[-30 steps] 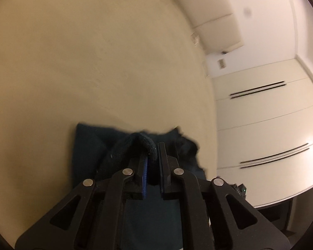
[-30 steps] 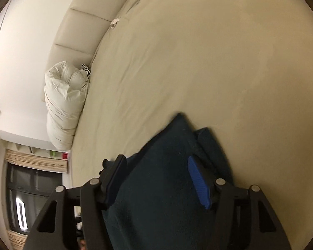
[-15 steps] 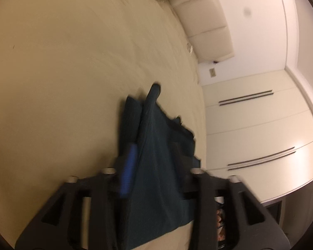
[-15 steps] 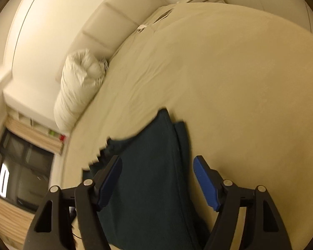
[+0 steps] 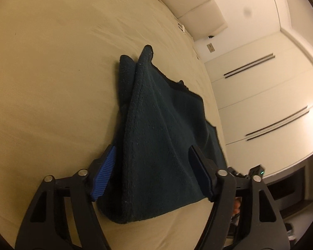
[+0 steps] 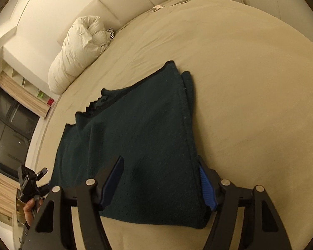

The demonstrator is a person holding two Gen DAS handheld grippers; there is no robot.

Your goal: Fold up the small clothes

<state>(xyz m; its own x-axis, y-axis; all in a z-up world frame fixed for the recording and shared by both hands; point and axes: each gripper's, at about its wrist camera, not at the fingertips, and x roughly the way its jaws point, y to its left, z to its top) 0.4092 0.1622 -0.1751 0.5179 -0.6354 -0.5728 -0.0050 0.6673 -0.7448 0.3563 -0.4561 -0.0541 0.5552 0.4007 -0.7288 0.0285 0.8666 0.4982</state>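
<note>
A dark teal knitted garment (image 5: 158, 137) lies folded in layers on the beige bed (image 5: 52, 83). It also shows in the right wrist view (image 6: 139, 145). My left gripper (image 5: 152, 170) is open, its jaws spread wide on either side of the garment's near end, holding nothing. My right gripper (image 6: 160, 179) is open too, jaws apart over the garment's near edge, holding nothing. One folded edge runs along the garment's right side in the right wrist view, with a lower layer sticking out beyond it.
A rolled white duvet (image 6: 79, 50) lies at the head of the bed by the padded headboard (image 6: 119, 6). White wardrobe doors (image 5: 271, 95) stand beyond the bed. A dark window (image 6: 8, 129) is at the left. The other gripper (image 6: 29, 183) shows at the left edge.
My left gripper was shut on a fold of the garment and has let go and opened wide. Both grippers have pulled back, so more of the folded garment shows.
</note>
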